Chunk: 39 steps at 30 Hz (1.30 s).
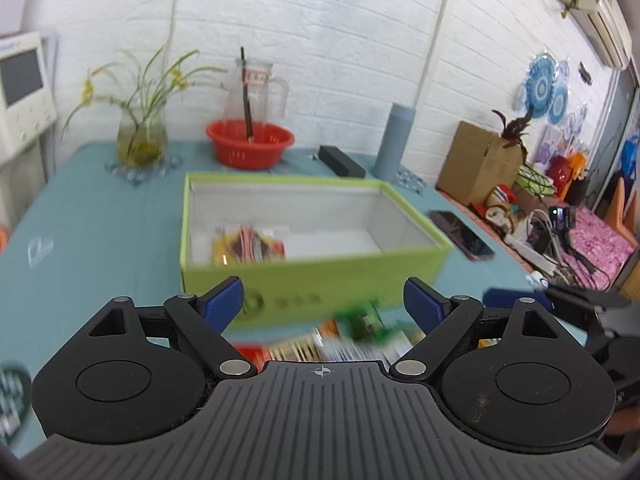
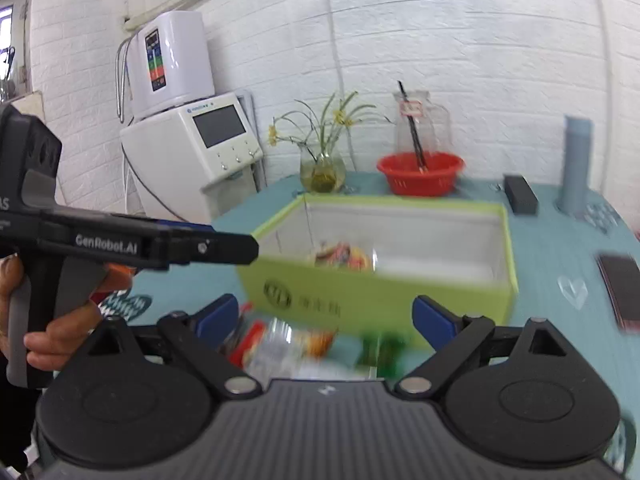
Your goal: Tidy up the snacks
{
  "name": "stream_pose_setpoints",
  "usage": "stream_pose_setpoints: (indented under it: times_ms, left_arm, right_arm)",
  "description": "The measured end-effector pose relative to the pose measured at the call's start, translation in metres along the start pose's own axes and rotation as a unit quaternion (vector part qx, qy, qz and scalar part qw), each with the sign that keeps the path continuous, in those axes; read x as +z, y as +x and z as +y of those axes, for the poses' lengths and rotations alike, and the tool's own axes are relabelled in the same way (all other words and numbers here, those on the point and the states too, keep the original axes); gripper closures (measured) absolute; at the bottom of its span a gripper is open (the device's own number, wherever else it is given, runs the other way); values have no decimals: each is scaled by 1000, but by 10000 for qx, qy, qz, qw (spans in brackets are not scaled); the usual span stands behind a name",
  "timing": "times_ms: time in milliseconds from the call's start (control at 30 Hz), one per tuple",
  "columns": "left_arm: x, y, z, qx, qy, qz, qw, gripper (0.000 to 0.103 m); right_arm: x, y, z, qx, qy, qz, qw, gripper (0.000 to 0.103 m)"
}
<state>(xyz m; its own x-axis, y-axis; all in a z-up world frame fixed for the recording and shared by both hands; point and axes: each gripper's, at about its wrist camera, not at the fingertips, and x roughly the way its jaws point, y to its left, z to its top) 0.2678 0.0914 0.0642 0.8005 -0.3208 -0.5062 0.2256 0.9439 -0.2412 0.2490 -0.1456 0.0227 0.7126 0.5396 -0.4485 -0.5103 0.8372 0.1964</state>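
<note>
A lime-green open box (image 1: pixel 320 284) stands on the teal table; it also shows in the right wrist view (image 2: pixel 380 300). One yellow and red snack packet (image 1: pixel 250 246) lies inside at its left; it also shows in the right wrist view (image 2: pixel 342 256). Several loose snack packets (image 1: pixel 344 340) lie on the table in front of the box, blurred; they also show in the right wrist view (image 2: pixel 288 344). My left gripper (image 1: pixel 322 304) is open and empty above the loose packets. My right gripper (image 2: pixel 326 318) is open and empty above them too. The left gripper's body (image 2: pixel 140 246) shows at the left of the right wrist view.
Behind the box stand a red basket (image 1: pixel 250 144), a glass jug (image 1: pixel 256 88), a plant vase (image 1: pixel 140 136), a grey cylinder (image 1: pixel 394 142) and a black case (image 1: pixel 342 160). A phone (image 1: pixel 460 234) lies right of the box. A white appliance (image 2: pixel 192 152) stands left of the table.
</note>
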Motion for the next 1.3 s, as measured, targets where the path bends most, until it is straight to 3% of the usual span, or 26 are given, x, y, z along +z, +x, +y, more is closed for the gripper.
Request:
stream_pose_setpoints:
  times_ms: [133,200,333,433,533,600,733,900,1100,1133,1167,1200,1233,1300]
  left_arm:
    - [-49,-25,-11,-122,-422,111,9990,27]
    - [-55,-25,-12,-164,-551,144,9982,27]
    - [-46,-11,-10,-176,-709,384,9966,27]
    - [-42,-4,-7,-196,-691,500,9962,27]
    - [-40,8,-6,-352,-644,689,9949,29]
    - [-40,19,-8,-392,-634,854,9936,38]
    - [-43,32,-5,-361,-663,988,9922,41]
    - [-39,35,-4,-436,-649,972,9922,41]
    - [-43,39,1,-525,-622,1051,9911,43]
    - [-44,41,2,-564,-675,1061,9905,44]
    - [-46,42,4,-630,-768,1077,9892,53]
    - [-46,43,6,-767,-883,1117,9868,68]
    - [-47,42,10,-959,-1033,1135,9835,72]
    - [-49,30,14,-1031,-1131,1032,9828,74]
  right_arm:
    - [-51,-37,20,-20,154,113,9998,10]
    - [-60,-39,29,97,202,153,9996,10]
    - [-57,-19,40,601,177,196,9978,10]
    - [-56,-2,44,361,-68,233,9991,10]
    - [-59,14,33,367,175,444,9982,10]
    - [-60,19,25,316,281,496,9979,10]
    - [-56,12,9,-45,530,290,9982,10]
    - [-48,27,21,187,146,440,9987,10]
    - [-47,49,27,180,-6,654,9977,9]
    - [-46,50,28,200,-7,648,9977,10]
    - [-45,50,30,212,-33,644,9977,12]
    - [-45,49,33,190,-103,625,9978,15]
    - [-44,48,37,196,-167,597,9979,22]
    - [-44,43,46,224,-276,528,9980,24]
